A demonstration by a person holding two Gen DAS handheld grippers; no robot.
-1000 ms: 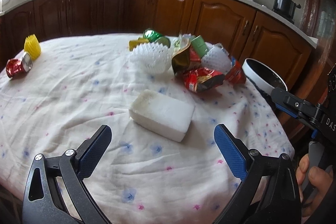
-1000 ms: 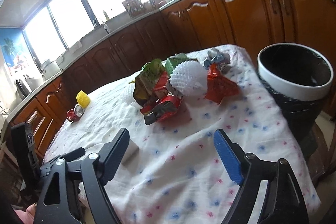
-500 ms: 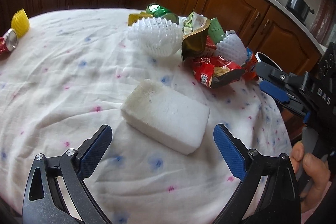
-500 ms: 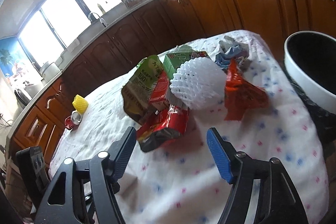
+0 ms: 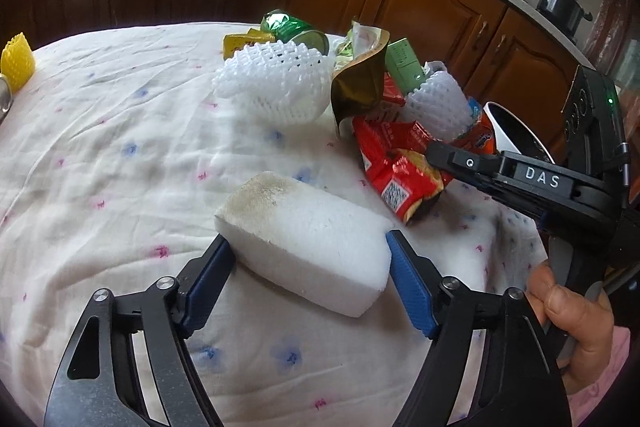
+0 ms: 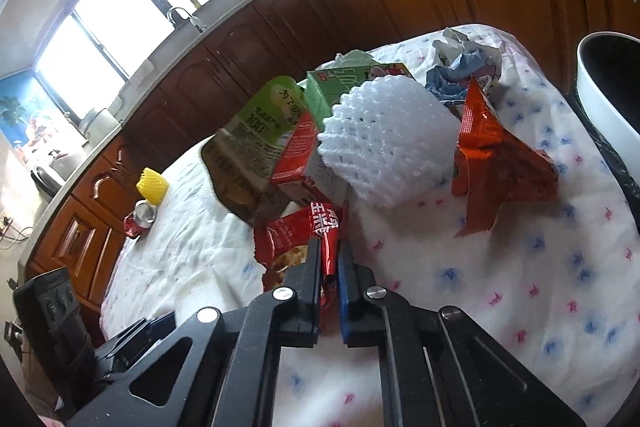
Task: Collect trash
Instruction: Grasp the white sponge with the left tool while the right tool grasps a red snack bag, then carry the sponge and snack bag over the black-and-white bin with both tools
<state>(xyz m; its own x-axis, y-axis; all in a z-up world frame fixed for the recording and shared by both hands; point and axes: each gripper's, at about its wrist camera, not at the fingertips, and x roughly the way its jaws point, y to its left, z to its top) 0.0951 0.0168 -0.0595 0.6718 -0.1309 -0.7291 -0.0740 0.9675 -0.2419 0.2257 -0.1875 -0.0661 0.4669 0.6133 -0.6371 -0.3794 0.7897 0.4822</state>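
Note:
A white foam block [image 5: 308,239] lies on the flowered tablecloth [image 5: 120,155]. My left gripper [image 5: 308,259] is closed on its two ends, both pads touching. My right gripper [image 6: 330,247] is shut on the edge of a red snack wrapper [image 6: 296,235]; the same wrapper [image 5: 396,167] and the right gripper's black body [image 5: 520,179] also show in the left wrist view. Behind lie a white foam net [image 6: 384,139], a green-brown pouch [image 6: 256,147], a green carton [image 6: 340,87] and an orange-red wrapper [image 6: 492,163].
A white-rimmed bin with a black liner [image 6: 612,87] stands off the table's right edge. A yellow foam net [image 6: 151,185] and a crushed red can [image 6: 138,221] lie at the far left. A green can [image 5: 296,31] and crumpled paper [image 6: 464,63] lie behind. Wooden cabinets ring the room.
My left gripper moved forward and closed from wide open onto the foam block. My right gripper moved in on the red wrapper and shut on its edge.

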